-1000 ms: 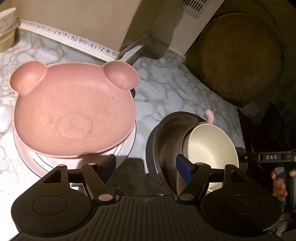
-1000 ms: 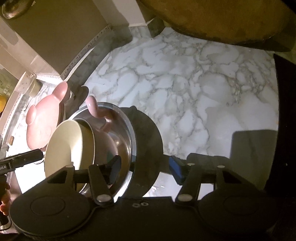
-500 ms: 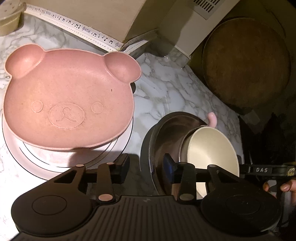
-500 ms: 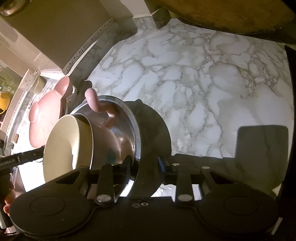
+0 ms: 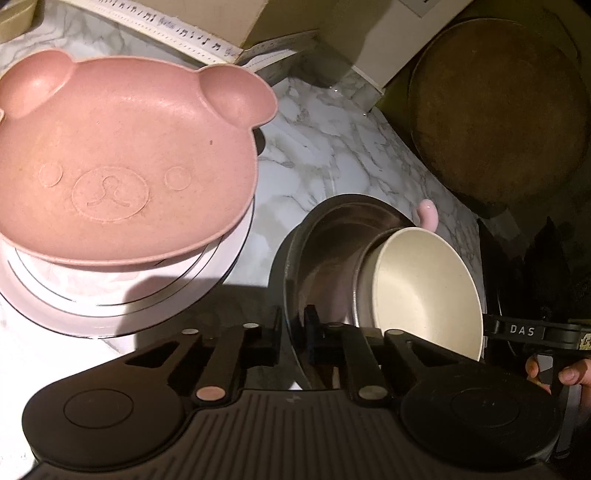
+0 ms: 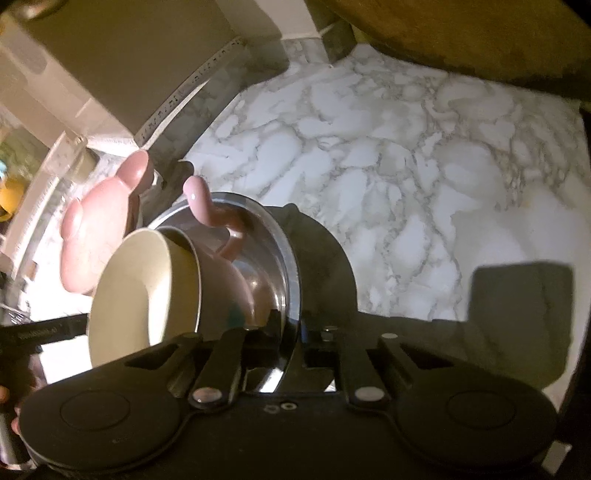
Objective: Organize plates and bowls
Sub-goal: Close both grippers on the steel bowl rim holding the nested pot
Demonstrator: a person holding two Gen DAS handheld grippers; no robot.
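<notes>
A steel bowl (image 5: pixel 325 243) with a dark outside holds a pink cup with a cream inside (image 5: pixel 424 288) and a pink handle. My left gripper (image 5: pixel 293 334) is shut on the bowl's near rim. My right gripper (image 6: pixel 291 332) is shut on the opposite rim of the steel bowl (image 6: pixel 273 254); the cup (image 6: pixel 147 291) leans inside it. A pink bear-shaped plate (image 5: pixel 118 166) rests on a white round plate (image 5: pixel 110 302) to the left, and also shows in the right wrist view (image 6: pixel 99 229).
The marble counter (image 6: pixel 388 184) spreads to the right. A cardboard box (image 5: pixel 207 22) stands at the back. A round wooden board (image 5: pixel 498 107) leans at the back right. A small bowl (image 5: pixel 11 18) sits at the far left.
Both grippers went from open to shut on the steel bowl's rim. The bowl now looks tilted and raised a little off the counter.
</notes>
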